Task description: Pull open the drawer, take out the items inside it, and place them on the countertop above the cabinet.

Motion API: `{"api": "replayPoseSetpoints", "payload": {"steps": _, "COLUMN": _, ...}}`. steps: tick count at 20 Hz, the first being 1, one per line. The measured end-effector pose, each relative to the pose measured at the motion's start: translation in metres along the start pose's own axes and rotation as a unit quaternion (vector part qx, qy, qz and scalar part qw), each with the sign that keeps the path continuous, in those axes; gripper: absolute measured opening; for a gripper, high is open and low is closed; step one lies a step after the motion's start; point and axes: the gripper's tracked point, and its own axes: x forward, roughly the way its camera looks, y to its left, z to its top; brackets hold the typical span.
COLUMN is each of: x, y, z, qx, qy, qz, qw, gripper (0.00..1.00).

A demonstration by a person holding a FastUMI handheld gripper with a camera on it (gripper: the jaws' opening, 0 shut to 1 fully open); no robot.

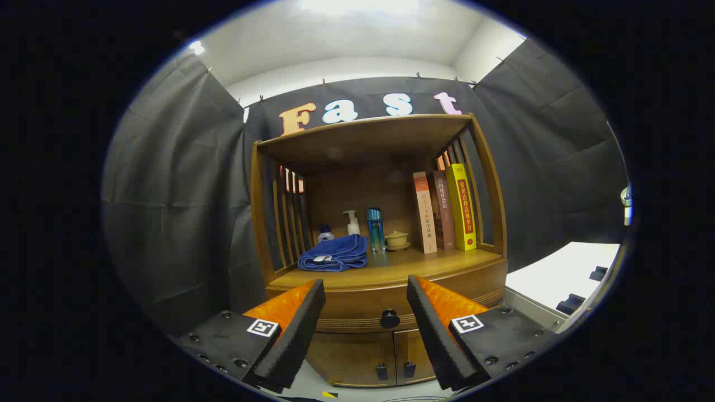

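Both tool [366,293] fingers apart — drawer knob [389,319] just ahead, btwn them.

You're in a staged recording booth dressed as a home corner, not a real room. Black cloth [179,184] hangs clipped on all sides, with a plain white ceiling [346,39] above. In front of you stands a wooden cabinet [380,223] with slatted sides, a closed drawer with a dark knob [389,319] and two small doors [371,357] below. Household props sit on its countertop [402,267]: folded blue towel [335,254], pump bottle [352,223], blue bottle [375,230], small lidded cup [397,239], three upright books [444,211]. A white bench [558,273] stands beside it.
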Motion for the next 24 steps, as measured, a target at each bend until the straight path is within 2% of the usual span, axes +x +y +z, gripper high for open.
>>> {"api": "replayPoseSetpoints", "payload": {"steps": 16, "x": -0.001, "y": -0.001, "z": -0.001, "qx": -0.003, "qy": 0.0, "qz": -0.001, "qw": 1.0, "gripper": 0.97}}
{"api": "replayPoseSetpoints", "payload": {"steps": 18, "x": -0.001, "y": 0.007, "z": -0.005, "qx": -0.001, "qy": 0.005, "qz": 0.009, "qw": 1.0, "gripper": 0.97}}
{"api": "replayPoseSetpoints", "payload": {"steps": 24, "x": -0.006, "y": 0.015, "z": 0.002, "qx": -0.027, "qy": -0.011, "qz": 0.01, "qw": 1.0, "gripper": 0.98}}
